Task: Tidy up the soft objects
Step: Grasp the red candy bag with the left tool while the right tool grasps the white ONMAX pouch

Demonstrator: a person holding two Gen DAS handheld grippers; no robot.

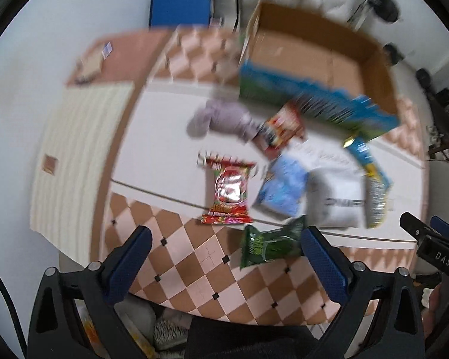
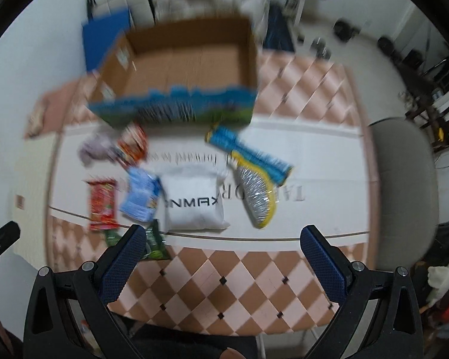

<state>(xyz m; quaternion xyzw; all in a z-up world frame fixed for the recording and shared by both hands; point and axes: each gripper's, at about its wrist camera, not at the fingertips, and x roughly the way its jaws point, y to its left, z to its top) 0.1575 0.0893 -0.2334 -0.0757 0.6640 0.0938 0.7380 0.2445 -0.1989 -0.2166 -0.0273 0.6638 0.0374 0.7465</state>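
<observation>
Table (image 2: 314, 155), checkered tablecloth with a white centre band, fills the middle of both views; both frames are motion-blurred.

Cardboard box (image 2: 191, 59), open top, bare brown inside, blue-green printed front wall. Upper centre in the right wrist view, upper right in the left wrist view (image 1: 317, 59). It stands at the far side of the table.

White packet (image 2: 194, 200) with dark lettering, centre of the right wrist view, flat on the white band.

Blue and yellow bag (image 2: 254, 173) with a silver end, right of the white packet, lying slanted.

Light blue packet (image 2: 140, 197), touching the white packet's left edge.

Red snack packet (image 1: 229, 191), centre of the left wrist view, apart from the others on the left side of the group.

Green packet (image 1: 269, 243), lower centre of the left wrist view, on the checkered border near the table's front edge.

Grey cloth item (image 1: 221, 118), upper centre, just before the box; perhaps a soft toy, too blurred to tell. A second red packet (image 1: 281, 128) lies against its right end.

Left gripper (image 1: 224, 257): fingers spread wide, holding nothing, bottom of frame, above the table's front edge.

Right gripper (image 2: 224, 257): likewise spread wide, nothing between the fingers, bottom of frame.
</observation>
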